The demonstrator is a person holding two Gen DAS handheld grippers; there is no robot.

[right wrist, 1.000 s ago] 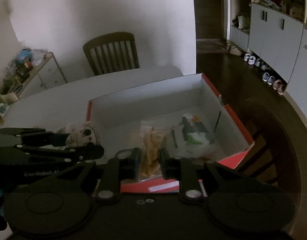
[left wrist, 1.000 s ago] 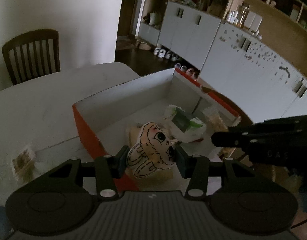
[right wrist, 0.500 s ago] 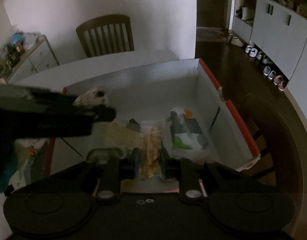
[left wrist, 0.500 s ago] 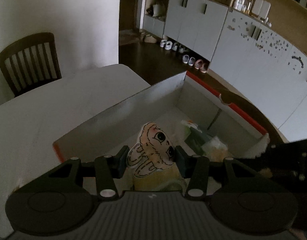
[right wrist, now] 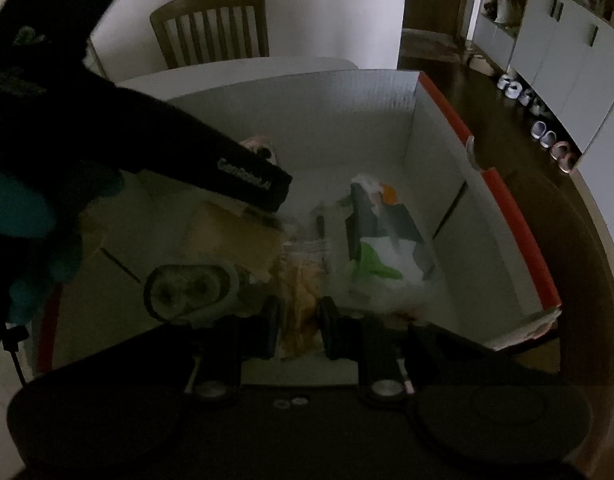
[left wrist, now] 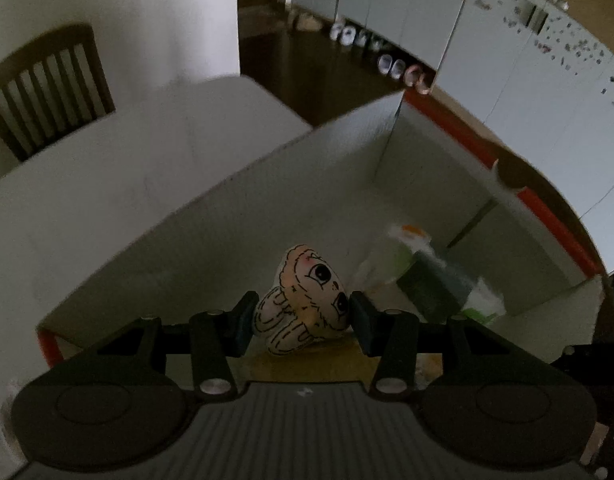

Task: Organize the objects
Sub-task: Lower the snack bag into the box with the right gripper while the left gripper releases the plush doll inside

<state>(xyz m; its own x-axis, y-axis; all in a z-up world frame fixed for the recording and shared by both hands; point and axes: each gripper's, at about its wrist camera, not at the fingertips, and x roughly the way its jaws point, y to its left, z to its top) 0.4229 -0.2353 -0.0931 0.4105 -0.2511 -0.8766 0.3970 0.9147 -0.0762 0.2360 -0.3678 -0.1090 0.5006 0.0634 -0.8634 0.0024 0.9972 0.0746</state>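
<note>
Left hand-held gripper [left wrist: 301, 318] pinches a soft, light doll [left wrist: 307, 296] above the box [left wrist: 267, 168]; right hand-held gripper [right wrist: 297, 326] clamps a limp, slippery snack bag [right wrist: 301, 284], box's six o'clock

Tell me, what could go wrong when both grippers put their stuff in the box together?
The left gripper with the doll and the right gripper with the snack bag crowd the same box, so they might bump. The doll could land on the brown packet and roll.
</note>
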